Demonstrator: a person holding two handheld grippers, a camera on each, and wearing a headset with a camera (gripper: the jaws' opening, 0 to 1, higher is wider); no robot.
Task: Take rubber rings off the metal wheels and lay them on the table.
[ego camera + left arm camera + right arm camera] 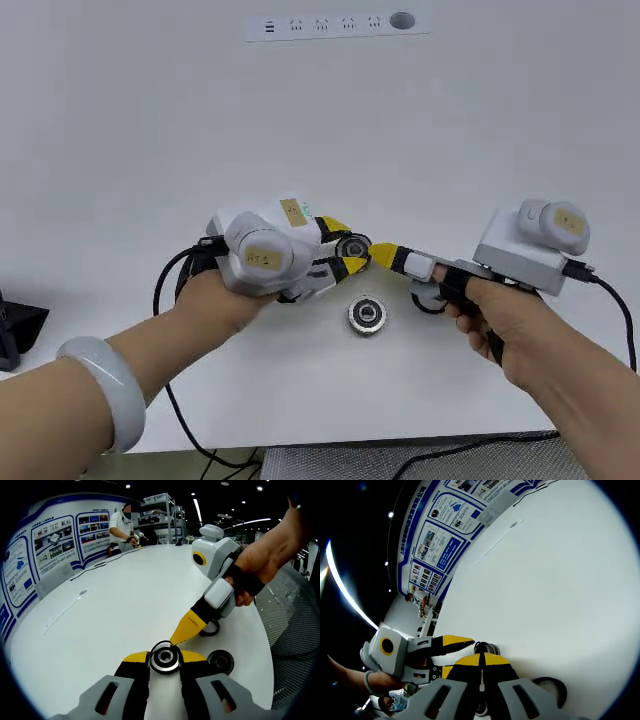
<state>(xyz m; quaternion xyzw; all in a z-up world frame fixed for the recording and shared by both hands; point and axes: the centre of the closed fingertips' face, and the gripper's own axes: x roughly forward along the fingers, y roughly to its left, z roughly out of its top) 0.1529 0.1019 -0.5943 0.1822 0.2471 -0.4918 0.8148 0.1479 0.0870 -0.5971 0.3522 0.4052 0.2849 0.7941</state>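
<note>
My left gripper (pixel 346 246) (pixel 165 655) is shut on a metal wheel (pixel 353 247) (pixel 165 661) and holds it just above the white table (pixel 300 130). A thin black rubber ring (pixel 161 643) sits around that wheel, and its top edge looks lifted. My right gripper (pixel 381 255) (pixel 179 634) (pixel 481 659) comes in from the right with its yellow tips shut together on that lifted edge. A second wheel (pixel 368 314) (pixel 220 661) lies on the table below the two grippers. One loose black ring (pixel 428 302) (pixel 210 628) (pixel 554 686) lies under the right gripper.
A white power strip (pixel 336 24) lies at the table's far edge. Black cables (pixel 166 283) trail from the left gripper over the table's front edge. A dark object (pixel 16 328) sits at the far left. A person (pixel 122 527) stands at a distant bench.
</note>
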